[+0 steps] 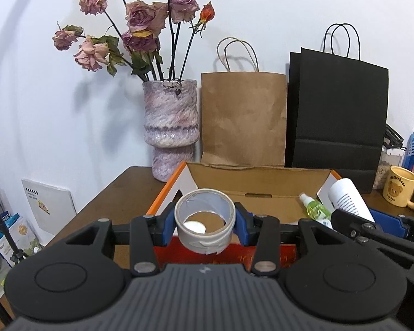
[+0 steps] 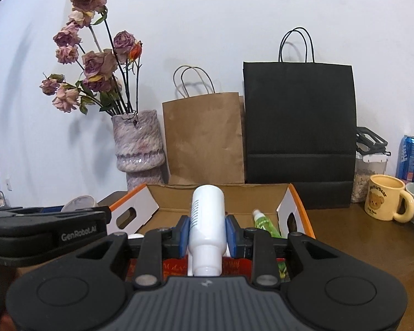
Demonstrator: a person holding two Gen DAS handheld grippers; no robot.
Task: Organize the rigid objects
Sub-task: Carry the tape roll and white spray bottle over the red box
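Note:
My left gripper [image 1: 204, 224] is shut on a roll of grey-white tape [image 1: 204, 222] and holds it over the near edge of an open cardboard box [image 1: 262, 178] with orange edges. My right gripper [image 2: 207, 233] is shut on a white bottle [image 2: 207, 226], held base forward over the same box [image 2: 220, 195]. The white bottle [image 1: 349, 200] and right gripper also show at the right of the left wrist view. A small green spray bottle lies inside the box [image 1: 316, 209] [image 2: 265, 222]. A small white round thing [image 1: 195, 226] shows through the roll.
A marbled vase of dried roses [image 1: 170, 127], a brown paper bag [image 1: 243, 118] and a black paper bag [image 1: 336, 113] stand behind the box against the wall. A yellow bear mug [image 2: 387, 201], a blue can [image 2: 407, 157] and a jar [image 2: 368, 176] stand at the right on the brown table [image 2: 358, 248].

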